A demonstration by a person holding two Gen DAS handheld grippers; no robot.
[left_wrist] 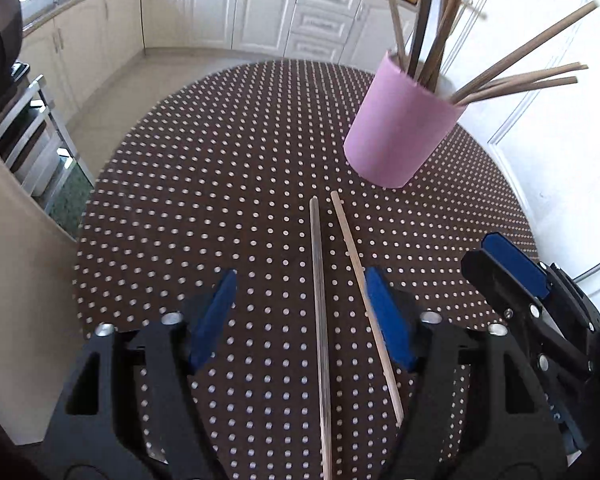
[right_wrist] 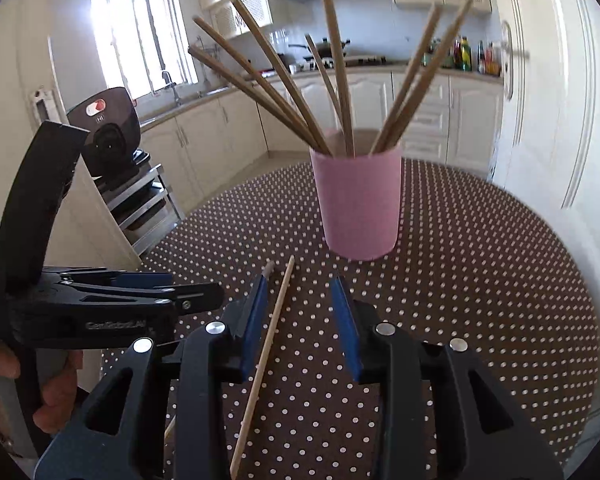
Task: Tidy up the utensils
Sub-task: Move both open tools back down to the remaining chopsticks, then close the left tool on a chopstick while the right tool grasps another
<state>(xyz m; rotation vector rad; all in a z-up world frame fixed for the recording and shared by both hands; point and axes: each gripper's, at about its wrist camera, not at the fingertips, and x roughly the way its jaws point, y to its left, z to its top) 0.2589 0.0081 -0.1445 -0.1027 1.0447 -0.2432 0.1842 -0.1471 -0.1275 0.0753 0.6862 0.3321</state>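
A pink cup [left_wrist: 400, 128] [right_wrist: 358, 204] stands on the dotted brown table and holds several wooden chopsticks [right_wrist: 284, 92]. Two chopsticks lie on the table in front of it: a darker one [left_wrist: 320, 320] and a pale one [left_wrist: 364, 300] [right_wrist: 264, 360]. My left gripper [left_wrist: 300, 312] is open, with both loose chopsticks lying between its blue pads, the pale one close to the right pad. My right gripper [right_wrist: 304, 320] is open with the pale chopstick between its pads. The darker chopstick's tip [right_wrist: 269, 268] peeks out behind the right gripper's left pad.
The right gripper [left_wrist: 540, 304] shows at the right of the left wrist view; the left gripper [right_wrist: 100, 304], held by a hand, at the left of the right wrist view. A metal rack [left_wrist: 32, 140] with a dark appliance [right_wrist: 108, 132] stands left of the table. White cabinets line the back.
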